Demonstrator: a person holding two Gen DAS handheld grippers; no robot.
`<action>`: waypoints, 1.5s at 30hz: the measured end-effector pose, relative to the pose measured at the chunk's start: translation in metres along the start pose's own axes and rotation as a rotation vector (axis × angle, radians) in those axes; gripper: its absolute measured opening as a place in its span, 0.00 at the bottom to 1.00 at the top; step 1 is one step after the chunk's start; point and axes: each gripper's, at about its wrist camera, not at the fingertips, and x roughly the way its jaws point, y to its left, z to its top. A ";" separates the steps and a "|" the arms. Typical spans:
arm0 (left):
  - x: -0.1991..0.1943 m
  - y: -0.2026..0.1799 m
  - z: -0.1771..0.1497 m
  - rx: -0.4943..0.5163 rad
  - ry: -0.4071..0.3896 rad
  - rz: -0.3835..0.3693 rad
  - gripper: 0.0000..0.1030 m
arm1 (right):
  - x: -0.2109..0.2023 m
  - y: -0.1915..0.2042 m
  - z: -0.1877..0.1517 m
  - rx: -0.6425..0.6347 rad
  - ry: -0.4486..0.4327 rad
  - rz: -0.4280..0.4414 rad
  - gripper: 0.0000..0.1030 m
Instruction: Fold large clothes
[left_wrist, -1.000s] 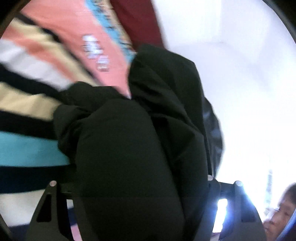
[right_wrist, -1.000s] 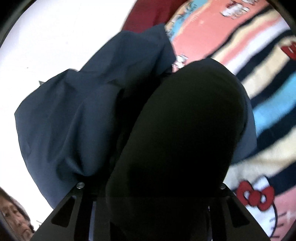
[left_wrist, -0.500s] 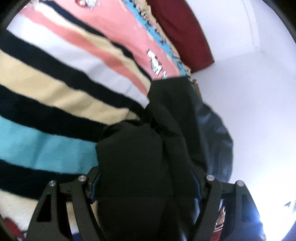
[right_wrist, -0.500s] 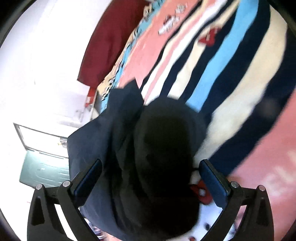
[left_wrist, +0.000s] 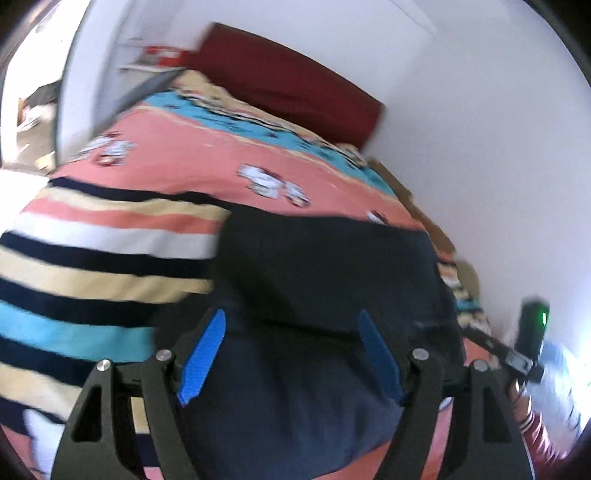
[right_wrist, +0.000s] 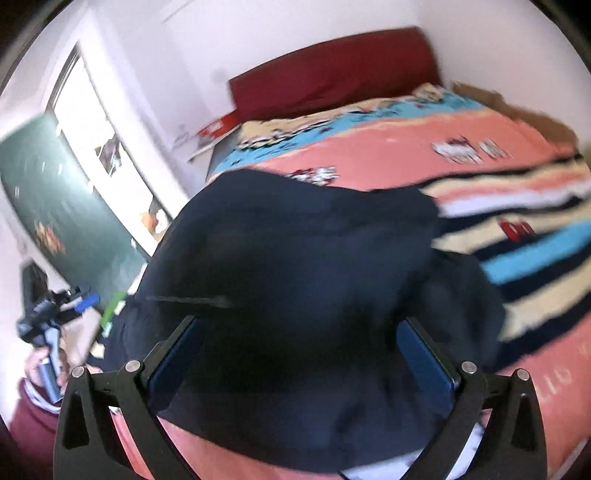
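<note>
Both claws off dark garment (left_wrist: 325, 280).

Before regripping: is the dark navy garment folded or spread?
Folded: dark navy garment lies doubled, compact, on the striped blanket.

A dark navy garment (left_wrist: 325, 280) lay bunched in a loose, rumpled heap on the striped bed cover (left_wrist: 110, 243), near the cover's edge. Its upper layer was folded over the rest, and the fabric looked plain; blur hid finer detail.
</note>
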 end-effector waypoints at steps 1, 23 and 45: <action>0.019 -0.021 -0.004 0.039 0.012 -0.010 0.72 | 0.009 0.014 0.001 -0.033 0.002 -0.017 0.99; 0.162 0.002 0.007 0.042 0.111 0.153 0.73 | 0.057 -0.157 -0.021 0.119 0.048 -0.180 0.99; 0.115 -0.026 -0.026 0.196 0.050 0.312 0.73 | 0.038 -0.049 -0.041 -0.051 0.032 -0.206 0.99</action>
